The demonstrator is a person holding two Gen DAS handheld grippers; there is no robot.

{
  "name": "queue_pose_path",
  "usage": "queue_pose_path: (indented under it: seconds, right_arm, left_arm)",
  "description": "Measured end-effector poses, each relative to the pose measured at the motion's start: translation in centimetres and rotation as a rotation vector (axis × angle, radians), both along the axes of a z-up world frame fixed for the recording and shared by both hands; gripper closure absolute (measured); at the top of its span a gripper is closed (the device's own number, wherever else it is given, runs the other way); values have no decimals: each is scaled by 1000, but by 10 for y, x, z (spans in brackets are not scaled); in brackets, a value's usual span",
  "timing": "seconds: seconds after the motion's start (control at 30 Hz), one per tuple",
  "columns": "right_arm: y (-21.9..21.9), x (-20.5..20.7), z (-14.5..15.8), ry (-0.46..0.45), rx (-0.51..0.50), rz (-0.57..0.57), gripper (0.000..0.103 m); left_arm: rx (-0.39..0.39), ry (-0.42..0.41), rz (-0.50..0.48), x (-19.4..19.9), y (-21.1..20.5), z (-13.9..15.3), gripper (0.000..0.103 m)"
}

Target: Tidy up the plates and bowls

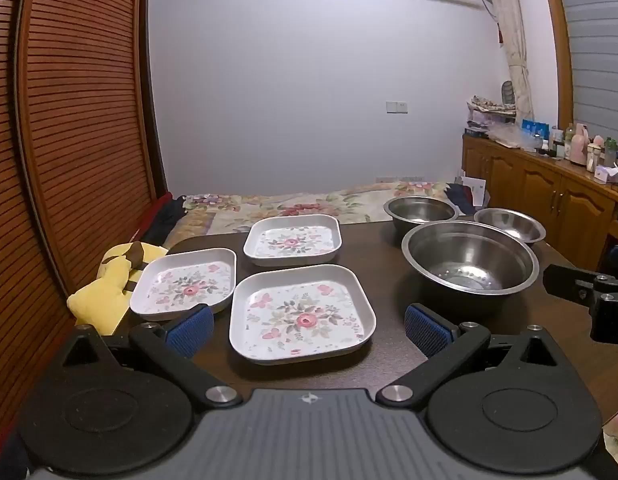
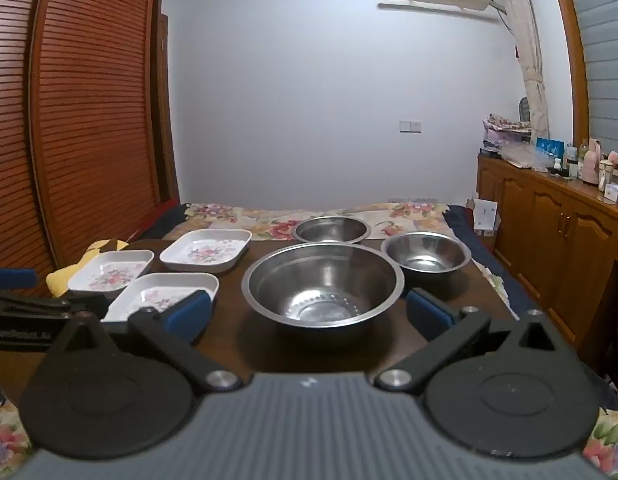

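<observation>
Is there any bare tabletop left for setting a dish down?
Yes: a strip of dark wooden table between the three floral square plates and the three steel bowls, plus the near edge in front of the big bowl. The plates sit crowded together; so do the bowls.

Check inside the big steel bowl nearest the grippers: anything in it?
The big steel bowl looks empty: only the bare shiny bottom with a ring of small dots. Its near inner wall is hidden behind the rim.
</observation>
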State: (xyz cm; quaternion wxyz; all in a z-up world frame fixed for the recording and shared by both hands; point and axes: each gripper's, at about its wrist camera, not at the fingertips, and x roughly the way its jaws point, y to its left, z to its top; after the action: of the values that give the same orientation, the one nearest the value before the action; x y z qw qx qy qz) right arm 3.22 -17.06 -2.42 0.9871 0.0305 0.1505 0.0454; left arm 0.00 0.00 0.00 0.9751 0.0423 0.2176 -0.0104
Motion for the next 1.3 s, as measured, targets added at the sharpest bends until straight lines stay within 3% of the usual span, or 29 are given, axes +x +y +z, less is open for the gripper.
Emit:
queue_pose_path:
  seconds: [1.3]
  right_arm:
    - [-8, -1, 0, 1, -3, -26, 0]
  left_arm:
    - [-5, -10, 2, -1, 2, 2, 0]
